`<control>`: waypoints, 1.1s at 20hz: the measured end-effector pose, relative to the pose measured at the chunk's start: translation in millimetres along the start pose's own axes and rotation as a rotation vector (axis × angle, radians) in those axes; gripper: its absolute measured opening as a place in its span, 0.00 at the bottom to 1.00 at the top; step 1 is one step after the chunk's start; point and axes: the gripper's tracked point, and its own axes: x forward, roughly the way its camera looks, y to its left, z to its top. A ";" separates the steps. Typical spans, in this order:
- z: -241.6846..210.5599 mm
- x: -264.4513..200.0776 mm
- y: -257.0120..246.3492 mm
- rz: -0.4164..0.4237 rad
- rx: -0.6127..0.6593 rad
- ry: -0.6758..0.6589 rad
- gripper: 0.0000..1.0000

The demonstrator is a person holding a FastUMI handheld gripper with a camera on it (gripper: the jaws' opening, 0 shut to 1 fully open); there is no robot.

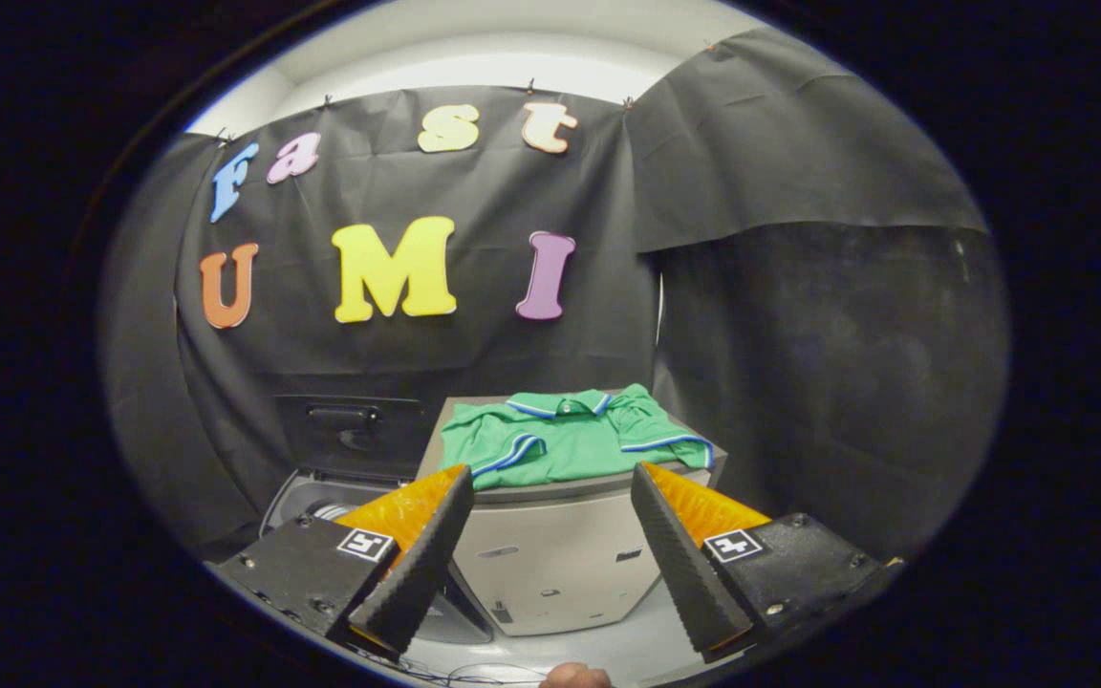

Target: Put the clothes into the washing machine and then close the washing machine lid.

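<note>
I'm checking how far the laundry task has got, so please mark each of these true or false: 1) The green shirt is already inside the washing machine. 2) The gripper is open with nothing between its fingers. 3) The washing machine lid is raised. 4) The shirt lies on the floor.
1) False. The green shirt lies on top of a grey cabinet, beside the washing machine, not in it.
2) True. The gripper is open; its fingers stand wide apart, short of the shirt, touching nothing.
3) True. The lid stands up against the booth wall behind the machine's opening.
4) False. The shirt rests spread out on the cabinet's top, beyond the fingers.
</note>
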 end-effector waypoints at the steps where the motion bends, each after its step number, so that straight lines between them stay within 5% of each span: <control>1: 4.0 17.4 -3.4 0.001 -0.014 0.018 1.00; 11: 20.9 168.9 -11.5 0.075 -0.068 0.249 1.00; 22: -18.5 248.4 -17.5 0.111 -0.103 0.486 1.00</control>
